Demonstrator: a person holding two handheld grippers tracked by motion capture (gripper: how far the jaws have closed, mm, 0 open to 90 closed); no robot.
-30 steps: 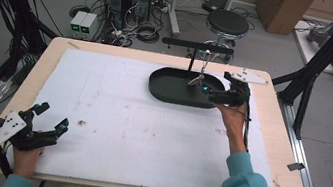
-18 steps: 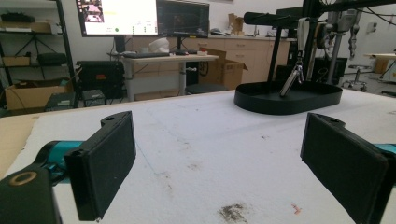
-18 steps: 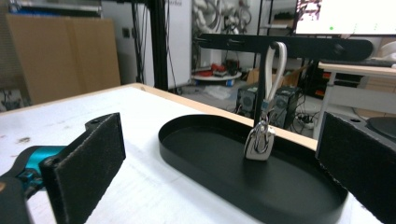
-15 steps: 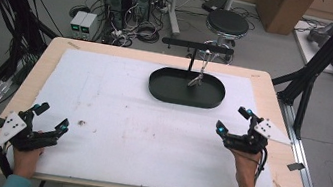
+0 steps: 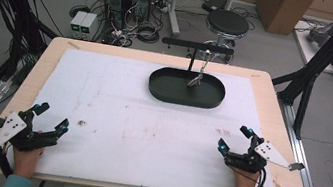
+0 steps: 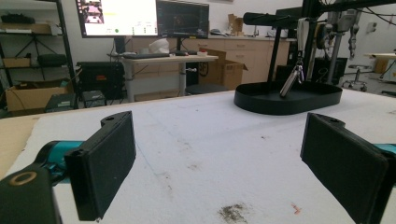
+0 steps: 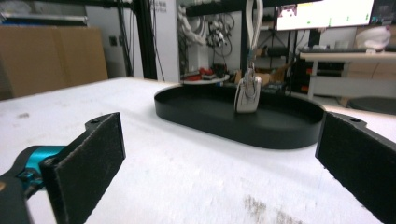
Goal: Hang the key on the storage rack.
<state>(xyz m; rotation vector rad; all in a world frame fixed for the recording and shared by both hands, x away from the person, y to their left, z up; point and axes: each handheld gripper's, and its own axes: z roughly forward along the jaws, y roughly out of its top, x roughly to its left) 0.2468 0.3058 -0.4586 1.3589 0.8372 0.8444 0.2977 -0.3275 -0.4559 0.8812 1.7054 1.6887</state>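
Tray (image 5: 185, 95), black, oval, stood at the worktop's (image 5: 115, 116) far middle; a small metal pendant (image 5: 196, 79) hung over it from a black stand (image 5: 195, 47). Left hand-held gripper (image 5: 50, 119) and right hand-held gripper (image 5: 234, 139) rested at near corners, jaws spread, empty.

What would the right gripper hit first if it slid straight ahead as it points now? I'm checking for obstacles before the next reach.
Nothing on the bare white mat between its open jaws. Straight on, the right gripper would likely meet the near wall of the black oval tray, where a small metal piece hangs.
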